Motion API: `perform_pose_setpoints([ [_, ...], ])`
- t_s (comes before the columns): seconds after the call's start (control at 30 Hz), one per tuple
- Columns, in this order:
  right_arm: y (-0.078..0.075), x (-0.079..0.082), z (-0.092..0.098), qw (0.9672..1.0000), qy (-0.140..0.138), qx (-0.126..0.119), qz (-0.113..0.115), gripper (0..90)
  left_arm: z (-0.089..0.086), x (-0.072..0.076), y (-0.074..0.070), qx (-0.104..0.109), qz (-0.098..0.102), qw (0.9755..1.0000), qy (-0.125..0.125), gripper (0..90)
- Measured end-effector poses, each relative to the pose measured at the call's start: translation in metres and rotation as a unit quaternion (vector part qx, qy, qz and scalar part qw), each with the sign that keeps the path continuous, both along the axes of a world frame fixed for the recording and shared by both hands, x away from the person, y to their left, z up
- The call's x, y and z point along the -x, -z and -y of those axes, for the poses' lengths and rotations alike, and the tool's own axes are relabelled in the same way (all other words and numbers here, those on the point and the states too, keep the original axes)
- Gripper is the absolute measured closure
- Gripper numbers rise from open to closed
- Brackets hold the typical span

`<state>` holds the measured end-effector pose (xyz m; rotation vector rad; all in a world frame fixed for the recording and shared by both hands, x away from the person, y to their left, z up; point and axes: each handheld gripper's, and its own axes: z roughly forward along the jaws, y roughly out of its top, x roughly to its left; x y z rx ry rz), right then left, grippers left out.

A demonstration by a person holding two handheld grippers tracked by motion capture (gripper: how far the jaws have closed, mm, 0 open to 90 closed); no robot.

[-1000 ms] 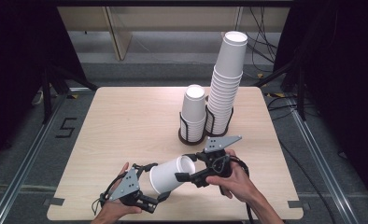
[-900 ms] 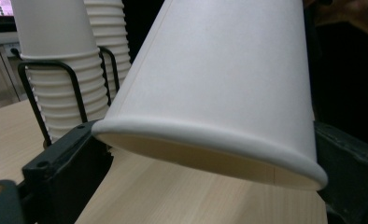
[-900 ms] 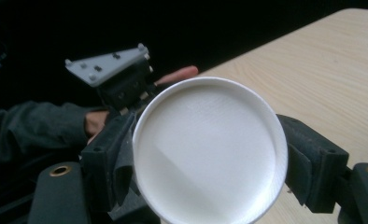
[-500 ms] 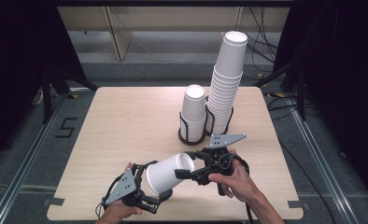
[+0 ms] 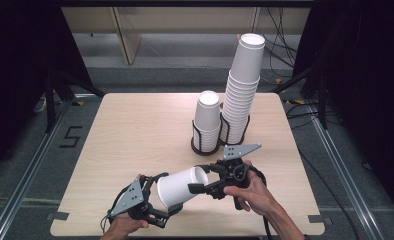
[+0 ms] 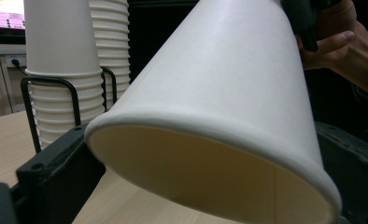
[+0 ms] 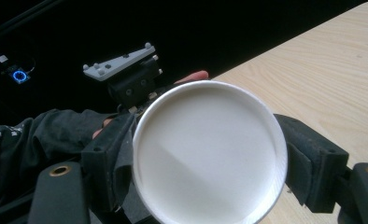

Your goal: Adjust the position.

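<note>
A white paper cup [image 5: 182, 186] lies on its side just above the table's front edge, held between both grippers. My left gripper [image 5: 166, 196] has its jaws either side of the cup's wide mouth end; they have just closed a little on it. In the left gripper view the rolled rim of the cup [image 6: 229, 70] touches both fingers [image 6: 56, 172]. My right gripper [image 5: 202, 179] comes in from the right and is shut on the narrow base end. In the right gripper view the round cup bottom [image 7: 210, 149] sits between its fingers [image 7: 308, 158].
Two black wire holders [image 5: 205, 145] stand at the table's middle right. One carries a short cup stack [image 5: 207, 117], the other a tall leaning stack [image 5: 242, 85]. Bare wooden tabletop [image 5: 135, 130] lies to the left. The table's front edge is just below the hands.
</note>
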<state>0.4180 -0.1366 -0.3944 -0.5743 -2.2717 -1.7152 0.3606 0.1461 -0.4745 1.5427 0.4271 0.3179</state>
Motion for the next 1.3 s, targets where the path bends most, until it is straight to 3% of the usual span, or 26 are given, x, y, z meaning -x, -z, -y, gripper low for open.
perform_pose_setpoints([
  [0.03,0.000,0.002,0.000,0.9999,-0.001,0.006,-0.014,26.5,-0.001,0.000,0.000,-0.004,-0.002,1.0000,0.003,2.5],
  [0.07,0.001,-0.001,0.000,1.0000,-0.003,0.001,0.000,26.5,-0.002,-0.001,-0.001,-0.009,-0.007,0.9999,0.010,3.2],
  [0.13,0.001,-0.001,0.002,1.0000,0.000,0.008,0.004,26.5,-0.002,-0.002,-0.002,-0.018,-0.013,0.9996,0.018,5.1],
  [0.2,0.003,-0.002,0.002,0.9999,-0.007,0.006,-0.007,26.4,-0.003,-0.003,-0.002,-0.026,-0.016,0.9993,0.021,6.5],
  [0.37,0.003,-0.003,0.004,0.9998,-0.009,0.017,-0.010,25.8,-0.004,-0.003,-0.003,-0.045,-0.011,0.9984,0.033,8.9],
  [0.73,0.005,-0.004,0.005,0.9995,-0.010,0.031,-0.006,23.8,-0.002,-0.001,-0.005,-0.058,-0.003,0.9978,0.032,10.1],
  [0.8,0.004,-0.004,0.005,0.9991,-0.013,0.039,-0.005,20.8,-0.002,-0.001,-0.006,-0.076,-0.008,0.9968,0.025,10.1],
  [0.83,0.002,-0.004,0.006,0.9985,-0.007,0.054,0.010,18.0,-0.002,-0.001,-0.006,-0.087,-0.008,0.9960,0.021,10.1],
  [0.87,0.000,-0.003,0.007,0.9976,-0.001,0.067,0.018,17.1,-0.001,-0.002,-0.006,-0.090,-0.009,0.9957,0.021,10.1],
  [0.9,-0.006,-0.001,0.009,0.9957,-0.005,0.082,0.044,16.5,-0.002,-0.001,-0.006,-0.107,-0.010,0.9940,0.020,10.5],
  [0.97,-0.007,0.000,0.009,0.9944,-0.006,0.093,0.050,16.5,-0.001,-0.001,-0.006,-0.117,-0.010,0.9929,0.022,10.6],
  [1.03,-0.011,0.004,0.008,0.9887,-0.010,0.124,0.084,16.9,0.001,0.000,-0.006,-0.124,-0.006,0.9919,0.027,11.0],
  [1.07,-0.013,0.006,0.007,0.9881,-0.015,0.130,0.081,16.8,0.001,0.001,-0.006,-0.133,-0.009,0.9907,0.028,11.1],
  [1.1,-0.015,0.009,0.006,0.9833,-0.022,0.151,0.100,17.1,0.004,0.001,-0.006,-0.141,-0.006,0.9895,0.033,11.2],
  [1.17,-0.015,0.010,0.005,0.9824,-0.026,0.157,0.097,17.0,0.004,0.001,-0.006,-0.143,-0.006,0.9891,0.037,11.2],
  [1.2,-0.016,0.010,0.004,0.9805,-0.029,0.164,0.105,17.0,0.004,0.002,-0.007,-0.158,-0.007,0.9867,0.038,11.2],
  [1.27,-0.017,0.013,0.003,0.9782,-0.037,0.174,0.107,17.0,0.004,0.002,-0.008,-0.170,-0.006,0.9846,0.037,11.1],
  [1.3,-0.016,0.015,0.002,0.9699,-0.043,0.204,0.126,17.0,0.005,0.002,-0.008,-0.175,-0.004,0.9837,0.040,11.1],
])
